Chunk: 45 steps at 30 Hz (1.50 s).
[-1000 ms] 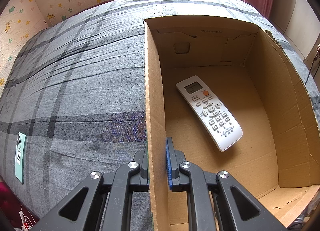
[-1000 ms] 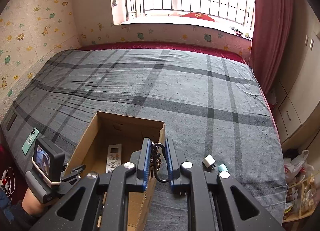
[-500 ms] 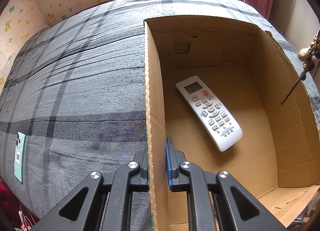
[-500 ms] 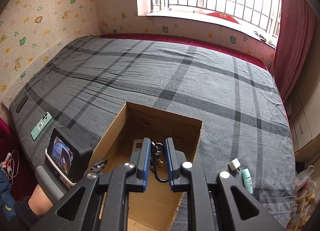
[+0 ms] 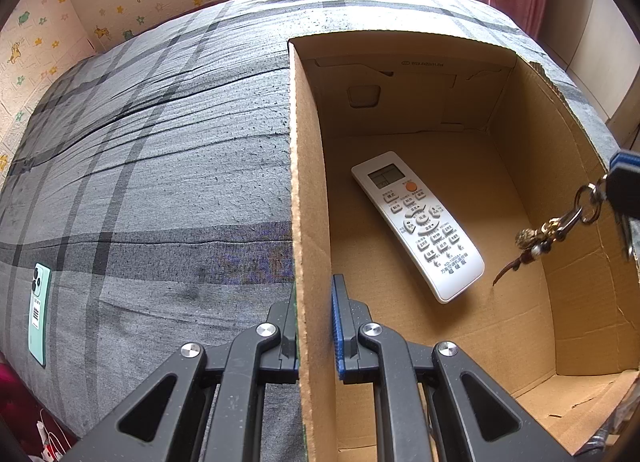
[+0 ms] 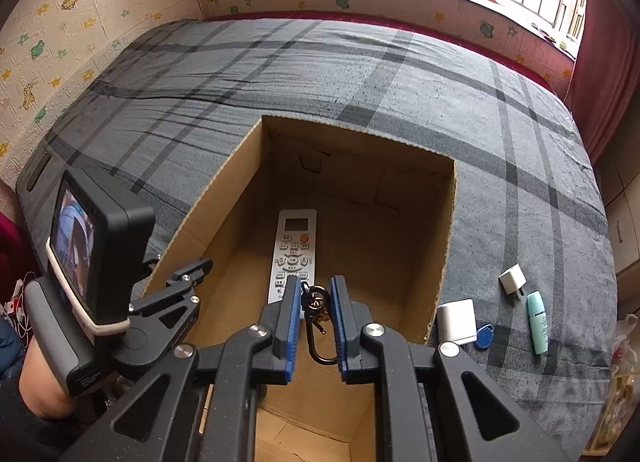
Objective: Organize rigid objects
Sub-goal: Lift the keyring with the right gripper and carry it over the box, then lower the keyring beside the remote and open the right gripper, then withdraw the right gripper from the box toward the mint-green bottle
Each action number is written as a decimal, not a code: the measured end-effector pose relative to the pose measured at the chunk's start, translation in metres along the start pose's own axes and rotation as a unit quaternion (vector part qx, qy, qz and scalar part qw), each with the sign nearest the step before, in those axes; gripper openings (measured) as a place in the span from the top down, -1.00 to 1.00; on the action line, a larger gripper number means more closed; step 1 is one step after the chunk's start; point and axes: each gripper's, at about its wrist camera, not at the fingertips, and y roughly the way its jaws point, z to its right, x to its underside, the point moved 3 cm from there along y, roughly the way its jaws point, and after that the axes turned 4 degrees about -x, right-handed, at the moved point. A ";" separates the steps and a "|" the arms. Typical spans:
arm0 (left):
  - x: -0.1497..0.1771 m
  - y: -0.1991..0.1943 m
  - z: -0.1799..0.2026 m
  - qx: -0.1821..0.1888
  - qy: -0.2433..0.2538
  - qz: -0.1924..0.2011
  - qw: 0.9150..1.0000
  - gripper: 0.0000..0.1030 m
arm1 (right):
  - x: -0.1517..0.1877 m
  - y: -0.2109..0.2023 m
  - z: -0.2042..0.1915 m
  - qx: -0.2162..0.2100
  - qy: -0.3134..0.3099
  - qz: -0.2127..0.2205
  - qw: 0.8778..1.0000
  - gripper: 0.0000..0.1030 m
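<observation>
A keychain (image 6: 316,308) is pinched by the right gripper (image 6: 316,302) over the cardboard box (image 6: 448,230); the box's wall (image 5: 306,222) is clamped by the left gripper (image 5: 314,326).

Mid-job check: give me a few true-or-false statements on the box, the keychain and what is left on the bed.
1. The right gripper holds a metal keychain with a carabiner clip over the open brown cardboard box. True.
2. The left gripper is open above the bed. False: it is shut on the box's side wall.
3. A white remote control lies inside the box. True.
4. The mint-green phone is in the box. False: it lies on the grey plaid bedcover.
5. The box is empty. False: it holds the remote.
</observation>
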 end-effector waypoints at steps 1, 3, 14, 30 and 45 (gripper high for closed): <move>0.000 0.000 0.000 0.000 0.000 0.000 1.000 0.77 | 0.003 0.005 -0.001 0.001 -0.001 -0.008 1.000 0.71; 0.000 0.000 0.000 0.001 0.000 0.000 1.000 0.77 | 0.009 0.015 -0.003 0.000 -0.001 -0.023 1.000 0.71; 0.000 0.000 0.000 0.000 0.001 0.000 1.000 0.76 | 0.034 0.062 -0.012 -0.005 0.000 -0.104 0.995 0.70; 0.000 0.000 0.000 -0.001 0.003 -0.001 1.000 0.76 | 0.052 0.095 -0.014 -0.011 0.013 -0.162 0.987 0.70; 0.000 0.000 0.000 -0.003 0.003 -0.001 1.000 0.76 | 0.052 0.071 -0.017 -0.002 -0.009 -0.116 0.993 -0.06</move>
